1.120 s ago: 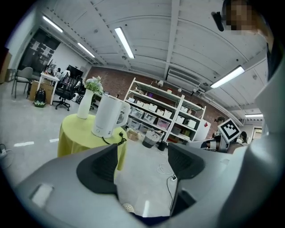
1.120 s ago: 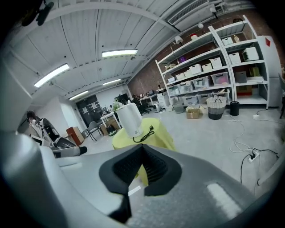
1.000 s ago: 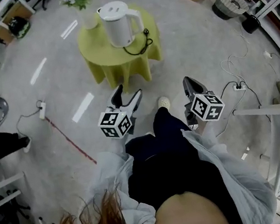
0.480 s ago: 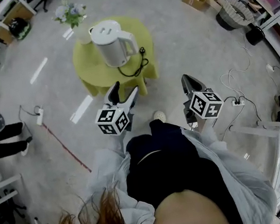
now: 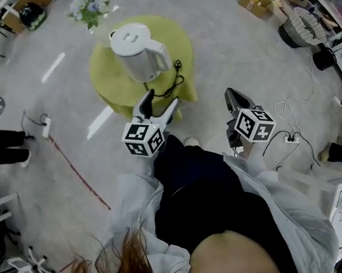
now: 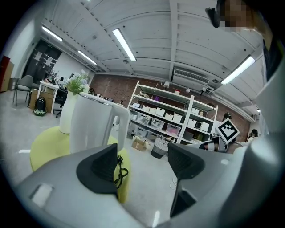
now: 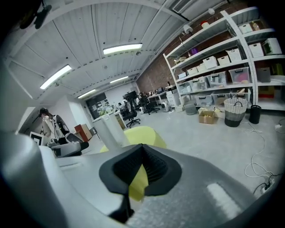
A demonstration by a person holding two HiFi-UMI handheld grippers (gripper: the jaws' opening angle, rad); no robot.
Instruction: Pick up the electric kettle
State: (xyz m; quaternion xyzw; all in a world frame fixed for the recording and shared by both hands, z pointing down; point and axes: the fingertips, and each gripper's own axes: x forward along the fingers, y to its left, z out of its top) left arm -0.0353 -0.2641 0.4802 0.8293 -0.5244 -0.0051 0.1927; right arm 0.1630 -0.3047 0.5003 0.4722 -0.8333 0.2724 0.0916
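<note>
The kettle [image 5: 139, 53] stands untouched on the surface [image 5: 176, 36], so the whole lift remains. My left tongs [image 5: 161, 102] gape empty near its edge; my right tongs [image 5: 233, 95] are pressed together.

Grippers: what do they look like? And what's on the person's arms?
Both match: left gripper and right gripper have grey bodies, black ribbed pads and a white cube with black square markers at the rear. No cables show. Light grey loose sleeves cover the arms.

Cord [image 5: 177, 67] beside kettle [image 5: 137, 56], handle side free
</note>
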